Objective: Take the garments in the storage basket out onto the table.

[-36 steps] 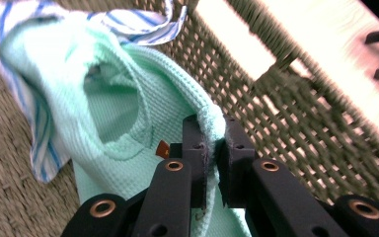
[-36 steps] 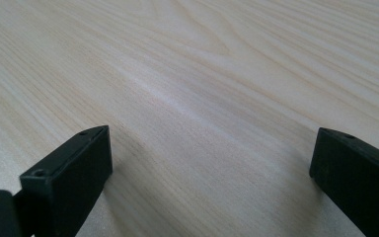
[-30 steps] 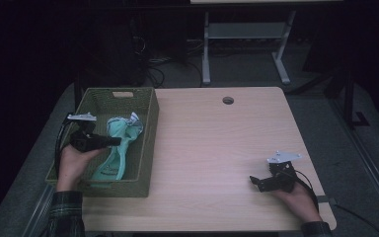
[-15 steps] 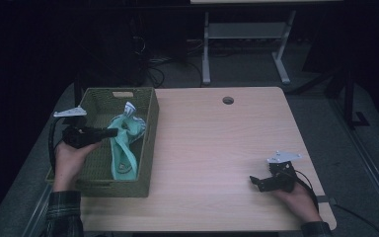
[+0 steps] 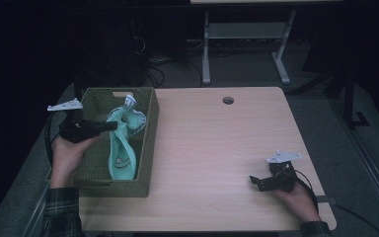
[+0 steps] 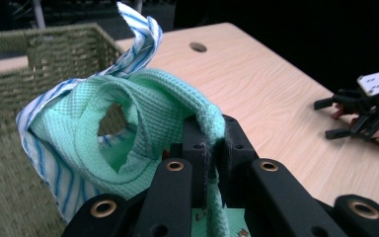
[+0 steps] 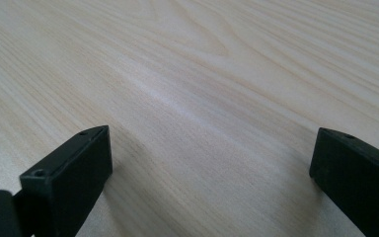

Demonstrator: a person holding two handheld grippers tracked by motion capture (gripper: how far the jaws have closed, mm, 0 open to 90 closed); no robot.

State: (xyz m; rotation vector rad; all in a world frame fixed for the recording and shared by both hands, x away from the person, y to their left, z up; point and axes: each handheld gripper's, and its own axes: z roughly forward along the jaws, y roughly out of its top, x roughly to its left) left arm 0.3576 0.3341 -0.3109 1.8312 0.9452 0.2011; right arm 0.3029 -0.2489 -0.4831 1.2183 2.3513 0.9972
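The left gripper [image 5: 109, 126] has its jaws clamped on a fold of the mint-green cloth [image 5: 120, 148] – its length trails down toward the person inside the wicker basket [image 5: 147, 148]. The right gripper [image 5: 254, 182], jaws wide and empty, rests well apart on the table [image 5: 217, 143].

High view looks down; both gripper views sit close, sharing the table [image 5: 212, 143].

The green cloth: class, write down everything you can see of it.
The green cloth is mint, waffle-textured fabric, soft and crumpled. One end is pinched in the shut left gripper and lifted above the basket; the rest hangs down as a long strip onto the basket's floor, where a small printed patch shows. A blue-striped white cloth clings to its raised end and sticks up past it.
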